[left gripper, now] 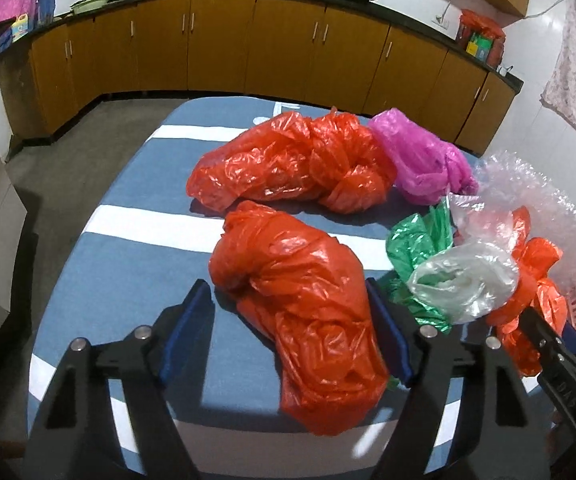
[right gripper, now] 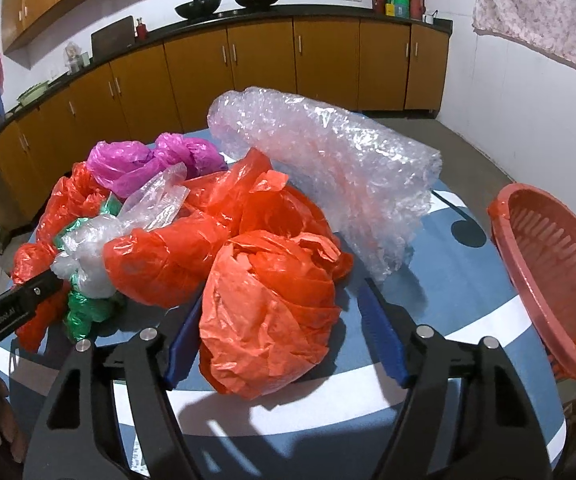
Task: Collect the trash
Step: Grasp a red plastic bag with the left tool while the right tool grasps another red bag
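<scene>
A round table draped in a blue cloth with white stripes stands in a kitchen, bare grey floor open on every side between it and the run of yellow-brown cabinets along the far walls. On the left half of the cloth there is clear space; the right half is heaped with crumpled plastic.

Nearest the left gripper, a red bag lies with its long axis running from the middle of the table toward the near edge, its lower end close to that edge. The blue-padded fingers stand apart on either side of it; the right-hand pad looks to be against the plastic, the left-hand one clear of it.

The right gripper straddles a bunched orange-red bag, rounded rather than long, near the table's near edge. Its left pad is at the bag's side, and whether it presses I cannot tell; the right pad stands off with blue cloth showing between.

Behind lie another long red bag, a magenta bag, a green bag, a clear bag and a roll of bubble wrap lying aslant toward the table's right rim.

A red slotted basket, lined with red plastic, sits tilted at the right edge, its mouth turned toward the pile; little of its inside can be made out.
</scene>
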### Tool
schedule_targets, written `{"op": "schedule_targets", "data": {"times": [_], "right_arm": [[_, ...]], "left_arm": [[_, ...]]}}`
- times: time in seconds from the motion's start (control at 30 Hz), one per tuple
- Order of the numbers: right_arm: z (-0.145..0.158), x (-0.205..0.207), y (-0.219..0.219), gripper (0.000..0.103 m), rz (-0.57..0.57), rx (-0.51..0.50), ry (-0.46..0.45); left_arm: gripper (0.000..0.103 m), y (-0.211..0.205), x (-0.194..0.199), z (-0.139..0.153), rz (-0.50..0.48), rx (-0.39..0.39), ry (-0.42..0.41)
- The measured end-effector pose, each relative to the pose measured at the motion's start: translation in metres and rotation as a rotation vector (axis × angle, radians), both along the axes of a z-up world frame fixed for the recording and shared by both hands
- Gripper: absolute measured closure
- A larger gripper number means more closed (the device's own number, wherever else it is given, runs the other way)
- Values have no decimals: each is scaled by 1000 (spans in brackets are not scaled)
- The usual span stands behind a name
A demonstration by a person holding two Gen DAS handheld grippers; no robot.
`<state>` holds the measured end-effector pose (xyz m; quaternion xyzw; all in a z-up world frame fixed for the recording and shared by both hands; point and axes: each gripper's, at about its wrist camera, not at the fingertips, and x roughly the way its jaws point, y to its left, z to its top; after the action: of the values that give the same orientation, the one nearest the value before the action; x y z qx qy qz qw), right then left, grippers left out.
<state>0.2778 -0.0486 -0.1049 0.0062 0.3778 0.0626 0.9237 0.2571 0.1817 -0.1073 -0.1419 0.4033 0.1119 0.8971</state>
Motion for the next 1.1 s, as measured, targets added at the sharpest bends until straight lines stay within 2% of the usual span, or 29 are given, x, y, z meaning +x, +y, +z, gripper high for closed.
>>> {"op": "schedule_targets", "data": {"times": [0.17, 0.2, 0.27, 0.33, 0.37, 0.43, 0.8, 1.1], "right_arm": [[-2, 7, 1, 30, 6, 0, 23], [-3, 8, 2, 33, 13, 2, 25], [-2, 9, 3, 44, 38, 4, 25], [-1, 7, 5, 48, 53, -9, 15], [0, 5, 6, 50, 59, -14, 9], [2, 2, 4, 52, 66, -15, -1], [13, -29, -8, 53, 56, 1, -67], [31, -53, -11, 53, 82, 10, -112]], "left_arm": [[33, 2, 4, -4, 0, 15, 8], [34, 2, 4, -5, -1, 17, 7], [37, 2, 4, -4, -7, 21, 2], [40, 2, 4, -3, -18, 22, -4], [43, 2, 3, -3, -23, 22, -7], [59, 0, 1, -1, -34, 28, -12], [60, -3, -22, 11, -54, 17, -71], [60, -7, -50, 31, -74, 24, -125]]}}
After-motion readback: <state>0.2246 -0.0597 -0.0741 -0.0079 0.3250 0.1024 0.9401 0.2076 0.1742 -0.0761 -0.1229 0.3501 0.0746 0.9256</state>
